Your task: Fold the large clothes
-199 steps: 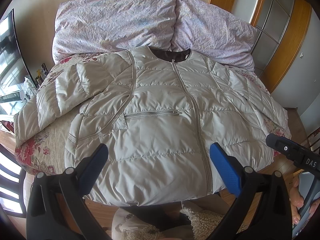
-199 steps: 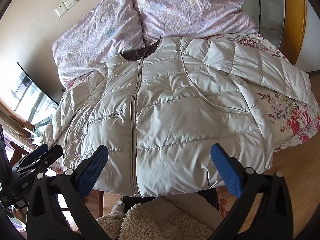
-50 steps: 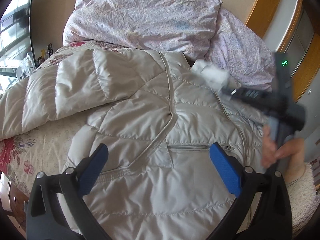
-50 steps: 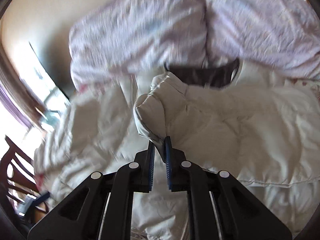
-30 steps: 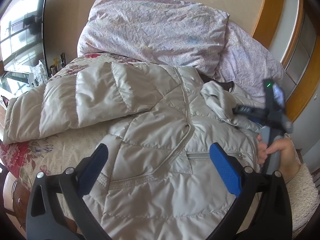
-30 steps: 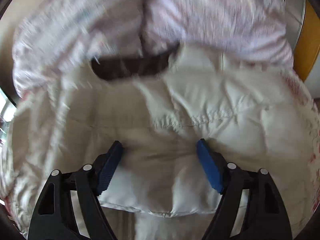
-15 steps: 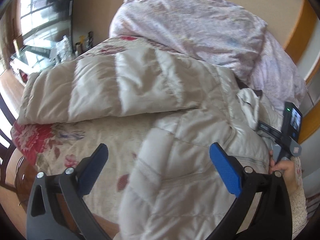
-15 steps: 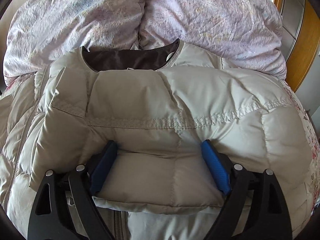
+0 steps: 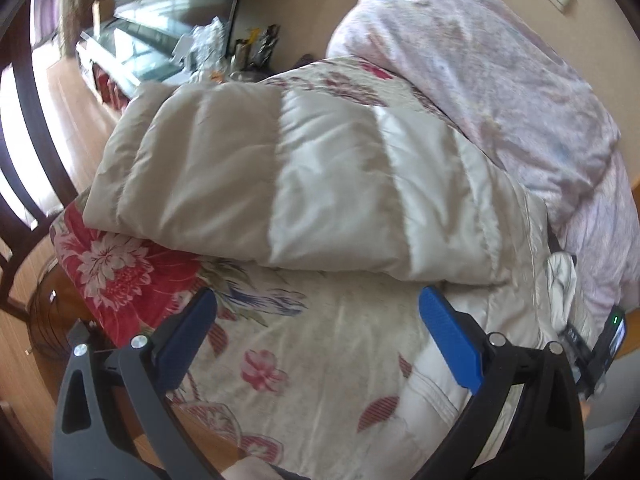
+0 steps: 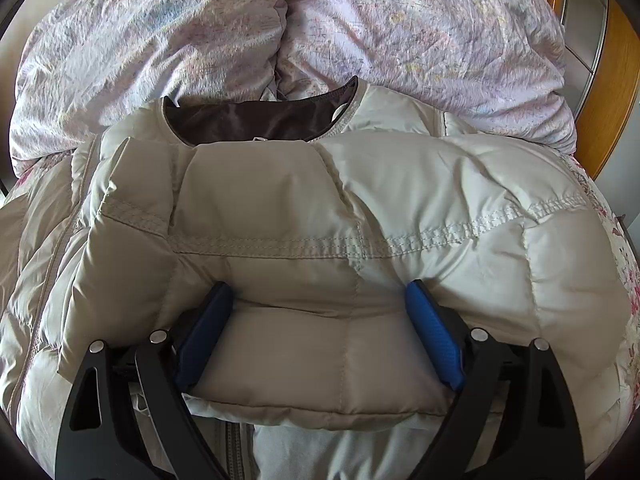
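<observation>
Released sleeve [image 10: 320, 248] lies between spread right fingers [image 10: 434, 336].

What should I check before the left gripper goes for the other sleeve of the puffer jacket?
1. Right sleeve folded across the jacket chest: ok.
2. Right gripper open, fingers either side of the folded cuff, not pinching it: ok.
3. Left gripper open and holding nothing: ok.
4. Left sleeve lying outstretched and flat on the floral bedspread: ok.
5. Left cuff reachable without snagging the bedspread: cannot tell.
6. Zipper closed along its whole length: cannot tell.
</observation>
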The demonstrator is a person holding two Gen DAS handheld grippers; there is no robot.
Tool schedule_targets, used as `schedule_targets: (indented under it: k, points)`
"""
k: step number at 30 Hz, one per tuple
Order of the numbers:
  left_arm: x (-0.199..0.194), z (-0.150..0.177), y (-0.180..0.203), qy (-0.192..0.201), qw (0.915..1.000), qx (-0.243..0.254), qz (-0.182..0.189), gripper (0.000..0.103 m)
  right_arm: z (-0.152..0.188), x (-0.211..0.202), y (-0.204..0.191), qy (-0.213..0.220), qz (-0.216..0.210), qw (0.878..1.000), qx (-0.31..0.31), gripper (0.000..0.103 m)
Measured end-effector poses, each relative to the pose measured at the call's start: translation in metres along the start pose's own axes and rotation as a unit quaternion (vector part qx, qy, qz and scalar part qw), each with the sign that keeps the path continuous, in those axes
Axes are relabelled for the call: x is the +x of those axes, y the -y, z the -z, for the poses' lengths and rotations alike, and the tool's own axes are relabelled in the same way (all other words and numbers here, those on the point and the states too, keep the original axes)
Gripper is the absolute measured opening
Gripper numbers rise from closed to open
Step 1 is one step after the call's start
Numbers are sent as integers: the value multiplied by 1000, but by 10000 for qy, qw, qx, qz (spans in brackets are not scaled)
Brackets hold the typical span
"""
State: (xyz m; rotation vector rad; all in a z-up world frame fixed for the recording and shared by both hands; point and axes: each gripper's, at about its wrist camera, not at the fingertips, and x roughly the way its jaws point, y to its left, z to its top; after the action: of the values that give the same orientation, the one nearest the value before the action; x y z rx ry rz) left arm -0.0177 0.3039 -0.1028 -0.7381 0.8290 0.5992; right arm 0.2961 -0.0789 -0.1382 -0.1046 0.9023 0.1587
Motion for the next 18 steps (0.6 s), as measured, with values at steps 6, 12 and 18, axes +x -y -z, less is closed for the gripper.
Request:
schedule_targets:
  k: [6, 12, 18]
  points:
    - [9, -12, -31, 142, 9973, -720, -8, 91, 0, 0, 1, 11, -21, 10000, 27, 90]
    - [12, -23, -58, 424, 9873, -1510, 242, 71, -1, 0, 1, 32, -73, 9999, 92, 91]
    - [16, -33, -94, 384, 9729, -2214, 552, 20, -1, -1, 1, 40, -85, 9999, 111, 91]
